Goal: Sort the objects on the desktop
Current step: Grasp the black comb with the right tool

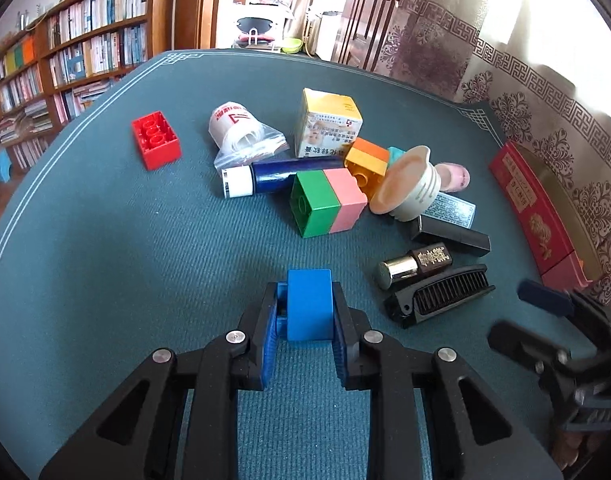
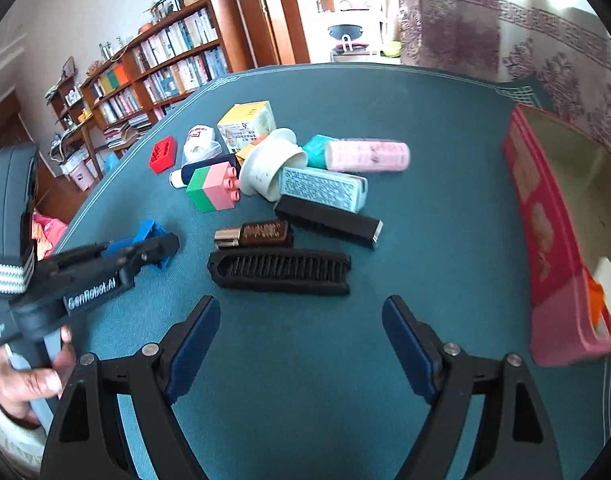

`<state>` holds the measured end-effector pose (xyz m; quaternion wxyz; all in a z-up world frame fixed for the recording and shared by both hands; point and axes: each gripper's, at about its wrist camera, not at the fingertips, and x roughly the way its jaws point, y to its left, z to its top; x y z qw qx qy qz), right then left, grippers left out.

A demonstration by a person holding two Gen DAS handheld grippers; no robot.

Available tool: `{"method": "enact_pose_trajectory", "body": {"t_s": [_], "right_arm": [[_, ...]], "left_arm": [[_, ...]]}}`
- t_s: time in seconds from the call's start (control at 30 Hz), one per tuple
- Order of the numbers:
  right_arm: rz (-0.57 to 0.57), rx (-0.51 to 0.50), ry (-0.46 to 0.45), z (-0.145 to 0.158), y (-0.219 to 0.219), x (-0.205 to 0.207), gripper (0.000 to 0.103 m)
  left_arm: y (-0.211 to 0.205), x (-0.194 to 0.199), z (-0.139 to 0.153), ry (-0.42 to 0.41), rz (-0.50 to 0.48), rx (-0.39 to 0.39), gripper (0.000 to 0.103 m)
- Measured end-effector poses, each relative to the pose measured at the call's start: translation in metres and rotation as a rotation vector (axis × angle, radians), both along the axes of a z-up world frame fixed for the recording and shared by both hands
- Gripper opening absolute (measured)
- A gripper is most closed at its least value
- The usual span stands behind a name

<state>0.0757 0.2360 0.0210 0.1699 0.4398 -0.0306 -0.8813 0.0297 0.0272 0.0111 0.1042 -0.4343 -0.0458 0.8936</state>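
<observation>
My left gripper (image 1: pixel 307 292) is shut on a blue toy brick (image 1: pixel 309 308), which rests low over the teal table mat (image 1: pixel 145 248). From the right wrist view the same brick (image 2: pixel 151 232) shows between the left gripper's black fingers (image 2: pixel 157 246), and a hand holds that tool. My right gripper (image 2: pixel 301 306) is open with nothing between its blue pads, just short of a black folding comb (image 2: pixel 281 270). In the left wrist view the right gripper (image 1: pixel 521 316) sits at the right edge, near the comb (image 1: pixel 441 296).
A pile lies mid-table: a green-and-pink brick (image 1: pixel 327 202), an orange-yellow brick (image 1: pixel 365 162), a yellow carton (image 1: pixel 329 128), a white cup (image 1: pixel 405 184), a blue tube (image 1: pixel 281 174), a bagged tape roll (image 1: pixel 241 132). A red brick (image 1: pixel 155 140) sits apart. A red box (image 2: pixel 545 240) stands right.
</observation>
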Motion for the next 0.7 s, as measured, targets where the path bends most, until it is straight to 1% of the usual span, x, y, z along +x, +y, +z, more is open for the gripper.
{"method": "enact_pose_trajectory", "body": {"t_s": [0.1,0.17,0.23,0.37,0.5,0.63,0.7], "right_arm": [[0.020,-0.059,-0.009,0.002,0.002,-0.016,0.086],[0.046,-0.080,0.002,0.004,0.000,-0.026,0.086],[0.095,-0.071,0.007,0.004,-0.007,-0.035,0.086],[0.176,-0.051,-0.037,-0.006,-0.020,-0.040,0.086],[0.256,0.007,-0.069,-0.010,-0.031,-0.031,0.086],[0.328,0.096,-0.058,-0.012,-0.041,-0.009,0.085],[0.341,0.124,-0.048,-0.013,-0.044,-0.003,0.077]], "left_arm": [[0.004,0.000,-0.002,0.004,-0.001,-0.004,0.025],[0.004,-0.002,-0.003,-0.002,-0.002,-0.008,0.025],[0.003,-0.002,-0.004,-0.006,0.000,-0.012,0.025],[-0.005,-0.003,-0.003,-0.012,0.021,0.006,0.025],[-0.005,-0.004,-0.003,-0.015,0.021,0.007,0.025],[-0.004,-0.002,-0.001,-0.018,0.025,0.010,0.025],[-0.004,-0.002,0.000,-0.018,0.025,0.007,0.025]]}}
